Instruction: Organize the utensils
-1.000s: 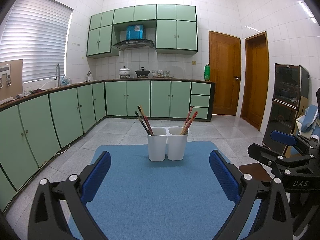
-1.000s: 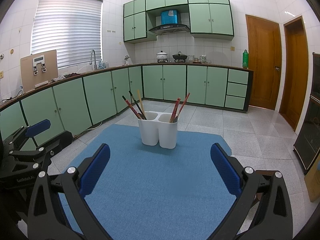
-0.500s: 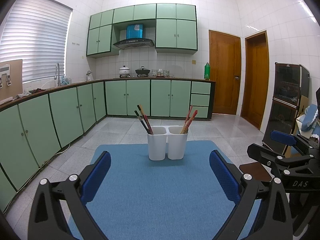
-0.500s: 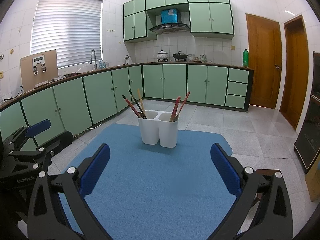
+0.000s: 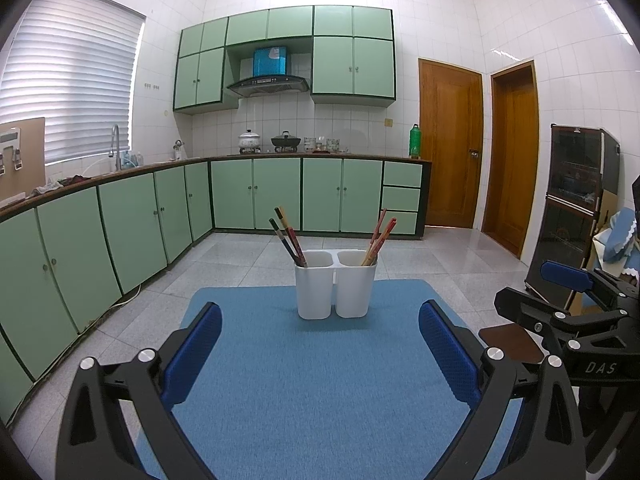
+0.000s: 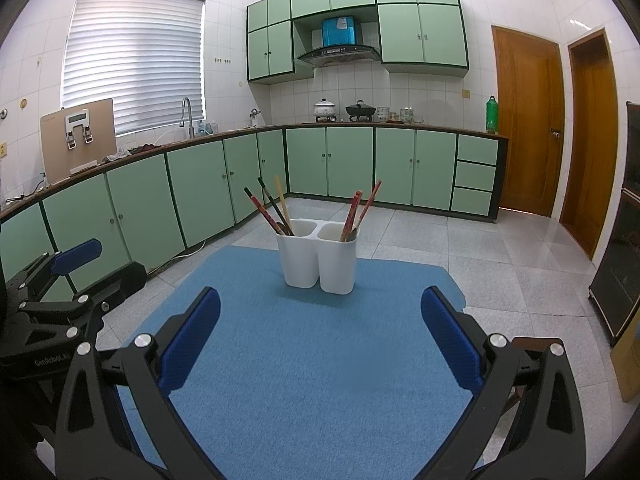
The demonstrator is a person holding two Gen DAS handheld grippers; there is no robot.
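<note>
A white two-compartment holder [image 5: 335, 287] [image 6: 318, 259] stands at the far end of a blue cloth-covered table [image 5: 312, 380] [image 6: 312, 360]. Dark and red chopsticks [image 5: 289, 237] [image 6: 269, 211] lean left out of its left compartment. Reddish and tan chopsticks [image 5: 379, 236] [image 6: 360, 208] lean right out of the right one. My left gripper [image 5: 319, 344] hangs open over the near part of the cloth, well short of the holder, with nothing between its fingers. My right gripper [image 6: 320, 332] is likewise open and empty. Each gripper appears at the edge of the other's view.
Green cabinets and a counter [image 5: 120, 184] run along the left and back walls. Two wooden doors [image 5: 450, 144] are at the back right. A dark glass cabinet [image 5: 576, 200] stands to the right. A brown stool [image 5: 510, 340] sits by the table's right edge.
Both grippers have barely shifted; the holder sits very slightly higher in the views. Nothing was grasped or released.
</note>
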